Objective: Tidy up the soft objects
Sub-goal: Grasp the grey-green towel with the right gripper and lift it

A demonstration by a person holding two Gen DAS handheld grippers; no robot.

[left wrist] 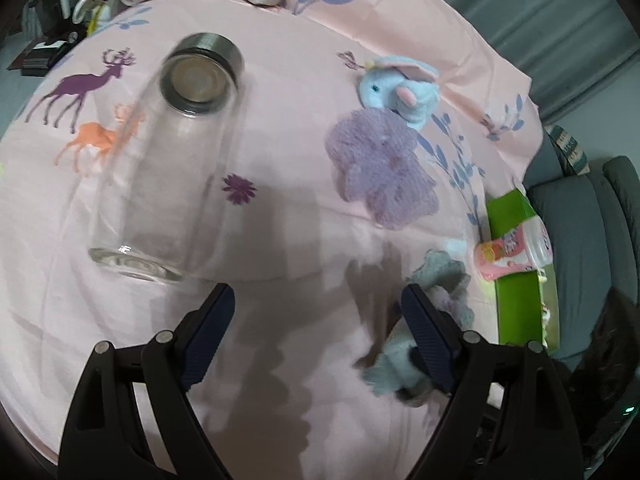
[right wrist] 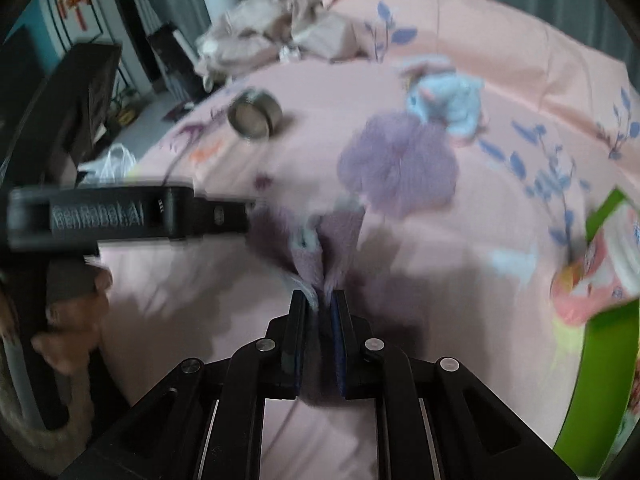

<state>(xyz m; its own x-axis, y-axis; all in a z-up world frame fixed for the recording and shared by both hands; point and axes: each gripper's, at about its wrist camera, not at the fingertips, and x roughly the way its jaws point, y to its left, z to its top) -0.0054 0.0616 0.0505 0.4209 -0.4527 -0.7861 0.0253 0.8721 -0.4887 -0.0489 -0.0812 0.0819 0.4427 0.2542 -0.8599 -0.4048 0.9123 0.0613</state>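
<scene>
Right gripper (right wrist: 322,300) pinches the towel (right wrist: 320,248) — left gripper (left wrist: 316,312) gapes wide.

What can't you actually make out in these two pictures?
- Cloth in the right gripper: right view is motion-blurred, so its kind is unclear.
- Grey-blue cloth: left view, partly behind a left gripper finger.
- Green box: cut off at the edge, print unreadable.
- Pink cup: label too small.

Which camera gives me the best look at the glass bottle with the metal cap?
Left wrist. There the glass bottle lies full length on the pink sheet, clear body and metal cap both sharp. The right wrist view is motion-blurred and shows only the cap plainly; the clear body is hard to make out.
</scene>
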